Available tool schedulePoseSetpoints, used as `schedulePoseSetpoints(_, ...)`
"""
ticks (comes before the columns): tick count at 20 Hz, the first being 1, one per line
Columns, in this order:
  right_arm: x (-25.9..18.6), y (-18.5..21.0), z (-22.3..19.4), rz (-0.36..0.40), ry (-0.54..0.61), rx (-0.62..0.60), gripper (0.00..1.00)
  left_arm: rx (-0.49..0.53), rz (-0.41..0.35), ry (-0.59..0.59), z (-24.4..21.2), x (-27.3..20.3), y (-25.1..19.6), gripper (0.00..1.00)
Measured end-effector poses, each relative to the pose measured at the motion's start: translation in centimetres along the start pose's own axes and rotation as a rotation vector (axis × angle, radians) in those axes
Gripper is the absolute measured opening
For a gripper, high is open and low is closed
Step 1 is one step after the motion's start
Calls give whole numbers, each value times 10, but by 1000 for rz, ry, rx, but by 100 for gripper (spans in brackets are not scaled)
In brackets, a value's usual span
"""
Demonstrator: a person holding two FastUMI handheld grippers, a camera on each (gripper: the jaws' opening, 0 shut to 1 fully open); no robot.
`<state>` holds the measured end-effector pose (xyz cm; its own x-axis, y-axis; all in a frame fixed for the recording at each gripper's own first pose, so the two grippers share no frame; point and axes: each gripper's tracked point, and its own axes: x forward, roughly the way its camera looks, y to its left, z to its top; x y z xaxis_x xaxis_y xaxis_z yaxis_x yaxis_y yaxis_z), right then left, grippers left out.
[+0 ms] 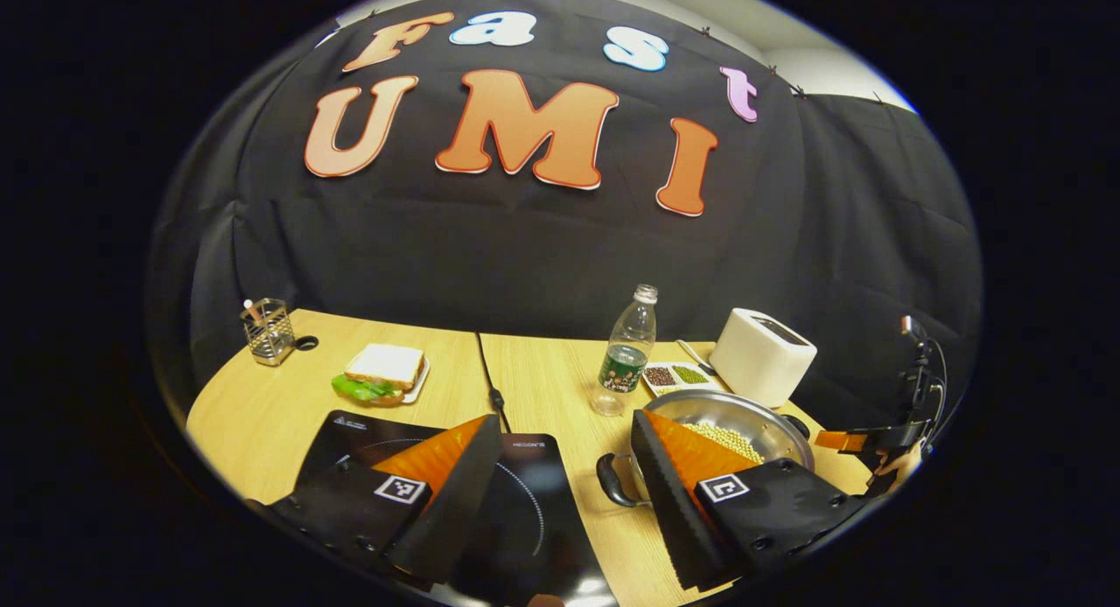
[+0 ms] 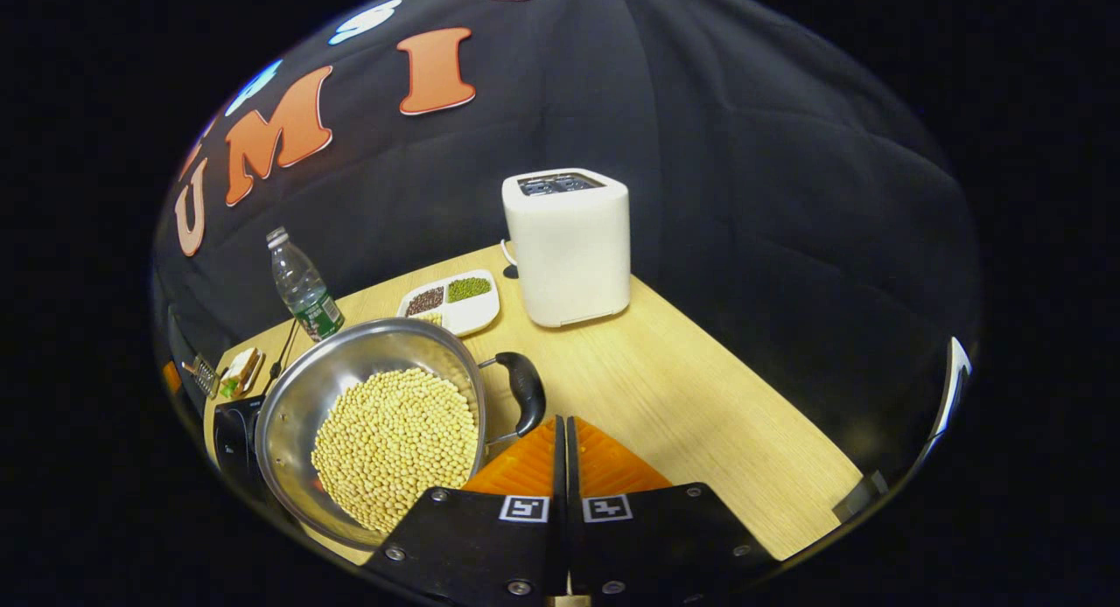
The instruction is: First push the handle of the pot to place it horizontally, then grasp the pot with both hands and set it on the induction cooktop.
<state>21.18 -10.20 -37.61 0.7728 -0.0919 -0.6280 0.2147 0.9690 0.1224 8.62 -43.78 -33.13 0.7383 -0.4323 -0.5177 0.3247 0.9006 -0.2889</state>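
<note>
Pushing the pot (image 2: pixel 376 423) handle (image 2: pixel 528 391) looked current: my right tool (image 2: pixel 564 450) was pressed together beside it. Left tool (image 1: pixel 560 484) was spread above the cooktop (image 1: pixel 525 519). I'd nudge slowly; soybeans (image 2: pixel 398 450) could spill.

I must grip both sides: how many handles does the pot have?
2: one handle on the pot's side toward the cooktop, another handle on the opposite side, just ahead of the right gripper.
</note>
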Motion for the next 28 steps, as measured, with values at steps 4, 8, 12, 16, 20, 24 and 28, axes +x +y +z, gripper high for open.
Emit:
schedulePoseSetpoints(4, -2, 6, 8, 31, -34, 33, 13, 25, 4, 51, -26, 32, -20, 98)
schedulePoseSetpoints(8, 3, 23, 19, 77, -84, 17, 55, 21, -4, 119, -54, 55, -37, 98)
schedulePoseSetpoints(12, 12, 37, 34, 110, -131, -62, 87, 37, 5, 171, -77, 77, -46, 98)
schedulePoseSetpoints(16, 33, 41, 30, 90, -105, -156, 94, 51, -5, 233, -96, 90, -57, 98)
schedulePoseSetpoints(20, 53, 42, 16, 89, -17, -157, 94, 70, 6, 300, -113, 102, -56, 98)
schedulePoseSetpoints(24, 68, 44, 0, 104, 68, -133, 94, 66, 3, 335, -120, 109, -59, 94)
schedulePoseSetpoints(28, 73, 55, -12, 141, 130, -104, 86, 99, 60, 365, -125, 116, -42, 83)
